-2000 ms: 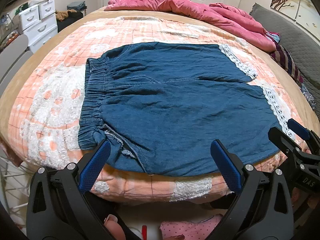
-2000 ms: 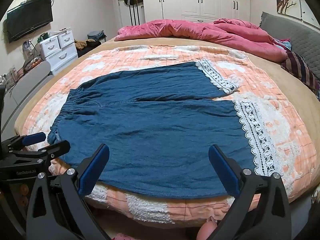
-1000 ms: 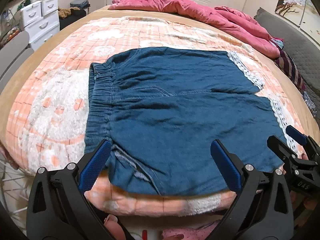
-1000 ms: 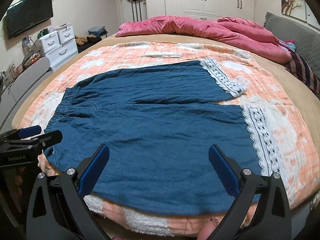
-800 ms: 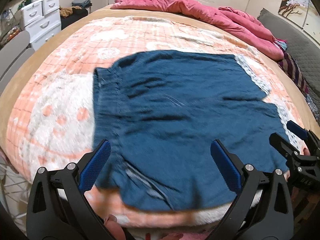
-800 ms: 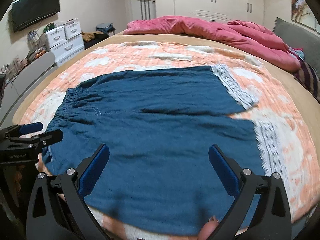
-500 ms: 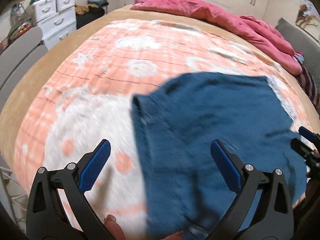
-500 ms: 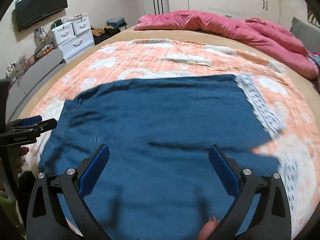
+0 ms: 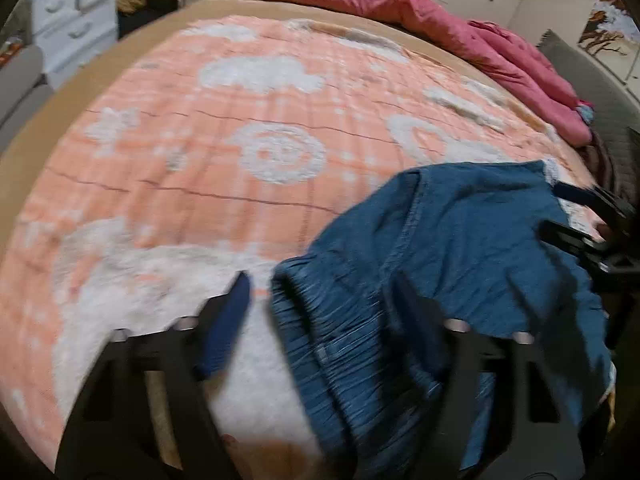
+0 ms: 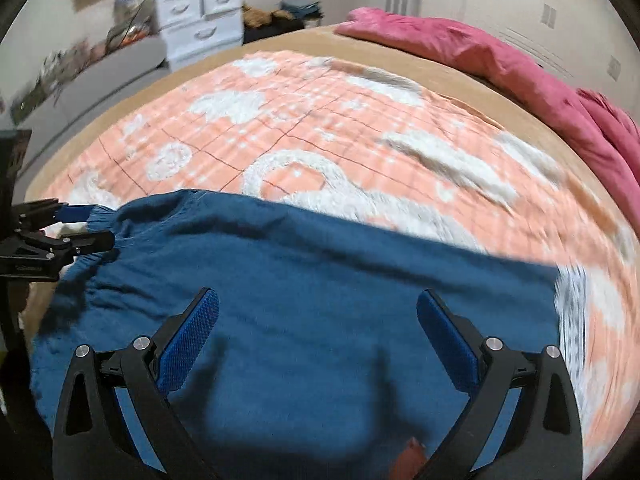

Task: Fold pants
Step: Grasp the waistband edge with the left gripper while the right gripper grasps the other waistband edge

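Observation:
Blue denim pants (image 10: 320, 300) with a gathered elastic waistband (image 9: 320, 340) and white lace hems (image 10: 568, 292) lie on an orange and white bedspread (image 9: 260, 120). My left gripper (image 9: 324, 320) is open, its jaws on either side of the waistband, blurred by motion; it also shows in the right wrist view (image 10: 84, 226) at the waistband's edge. My right gripper (image 10: 318, 340) is open and empty, low over the pants leg. It shows at the right edge of the left wrist view (image 9: 576, 216).
A pink duvet (image 10: 500, 64) is bunched at the far side of the bed. White drawers (image 10: 200, 16) and a grey sofa (image 10: 92, 80) stand to the left. A dark grey cushion (image 9: 592, 80) lies at the right.
Both grippers moved forward and to the left over the bed. The pants now lie nearer and to the right in the left view. The left jaws now straddle the waistband and stand closer together.

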Demonstrator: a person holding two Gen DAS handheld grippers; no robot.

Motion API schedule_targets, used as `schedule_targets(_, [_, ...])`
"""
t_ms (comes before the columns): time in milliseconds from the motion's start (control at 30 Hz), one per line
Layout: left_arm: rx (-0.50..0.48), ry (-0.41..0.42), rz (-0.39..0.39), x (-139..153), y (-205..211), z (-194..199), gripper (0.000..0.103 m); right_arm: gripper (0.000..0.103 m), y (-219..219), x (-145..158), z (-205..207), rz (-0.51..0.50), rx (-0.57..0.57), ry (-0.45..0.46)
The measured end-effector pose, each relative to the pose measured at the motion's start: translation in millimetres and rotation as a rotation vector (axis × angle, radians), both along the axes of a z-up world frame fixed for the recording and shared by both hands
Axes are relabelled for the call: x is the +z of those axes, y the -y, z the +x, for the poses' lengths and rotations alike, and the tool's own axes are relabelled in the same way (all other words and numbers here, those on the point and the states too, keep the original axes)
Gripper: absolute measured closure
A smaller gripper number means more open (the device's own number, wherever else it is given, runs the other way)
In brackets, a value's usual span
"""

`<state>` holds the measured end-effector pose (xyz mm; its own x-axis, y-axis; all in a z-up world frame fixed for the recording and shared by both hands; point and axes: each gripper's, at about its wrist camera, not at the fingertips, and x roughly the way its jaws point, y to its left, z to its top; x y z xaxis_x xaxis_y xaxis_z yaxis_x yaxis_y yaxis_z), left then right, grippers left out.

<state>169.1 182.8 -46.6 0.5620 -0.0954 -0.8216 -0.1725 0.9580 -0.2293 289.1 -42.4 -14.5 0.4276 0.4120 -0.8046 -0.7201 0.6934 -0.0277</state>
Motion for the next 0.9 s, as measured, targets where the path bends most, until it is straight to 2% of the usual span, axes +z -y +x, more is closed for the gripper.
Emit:
schedule_targets(33, [-0.005, 0.004, -0.023, -2.7, -1.1, 2.2, 0.065, 0.004, -4.1, -1.6, 5.2, -0.003, 0.013, -0.010])
schedule_targets(67, [0.001, 0.006, -0.027, -4.1, -3.1, 3.0, 0.068, 0.004, -9.0, -3.2, 9.8, -0.010, 0.028, -0.017])
schedule_targets(100, [0.005, 0.015, -0.037, -4.8, -5.3, 3.0, 0.080, 0.004, -15.1, -5.4, 16.4, -0.015, 0.049, -0.027])
schedule_targets(133, [0.000, 0.038, -0.065, -3.9, -7.9, 0.4, 0.083, 0.004, -18.8, -6.8, 21.3, -0.017, 0.063, -0.037])
schedule_targets(300, [-0.010, 0.109, -0.093, 6.5, -7.7, -11.1, 0.085, 0.009, -39.6, -10.9, 40.2, -0.049, 0.154, -0.049])
schedule_targets(333, [-0.016, 0.124, -0.086, 10.2, -6.6, -14.4, 0.085, 0.022, -44.4, -11.5, 41.8, -0.068, 0.190, -0.040])
schedule_targets(367, [-0.020, 0.137, -0.073, 13.9, -5.4, -17.0, 0.085, 0.030, -47.0, -12.2, 43.0, -0.086, 0.210, -0.028])
schedule_targets(433, [-0.029, 0.151, -0.053, 19.3, -3.5, -19.1, 0.085, 0.036, -56.5, -15.7, 45.2, -0.133, 0.282, -0.018])
schedule_targets(533, [-0.042, 0.166, -0.024, 24.9, 1.8, -22.4, 0.085, 0.037, -68.2, -24.3, 46.5, -0.187, 0.355, -0.003])
schedule_targets(633, [-0.053, 0.173, 0.015, 28.7, 7.3, -23.4, 0.085, 0.040, -76.9, -33.3, 49.8, -0.200, 0.356, 0.013])
schedule_targets(667, [-0.055, 0.175, 0.022, 29.8, 8.9, -23.9, 0.085, 0.046, -77.1, -34.7, 49.6, -0.185, 0.357, 0.007])
schedule_targets(733, [-0.061, 0.179, 0.037, 31.7, 12.5, -25.3, 0.085, 0.083, -76.3, -35.2, 46.3, -0.144, 0.376, -0.020])
schedule_targets(767, [-0.062, 0.180, 0.046, 32.7, 13.8, -25.6, 0.085, 0.095, -75.3, -32.9, 41.3, -0.126, 0.380, -0.007])
schedule_targets(900, [-0.045, 0.186, 0.052, 36.6, 11.6, -29.9, 0.085, 0.099, -57.7, -15.9, 13.7, -0.071, 0.369, 0.070])
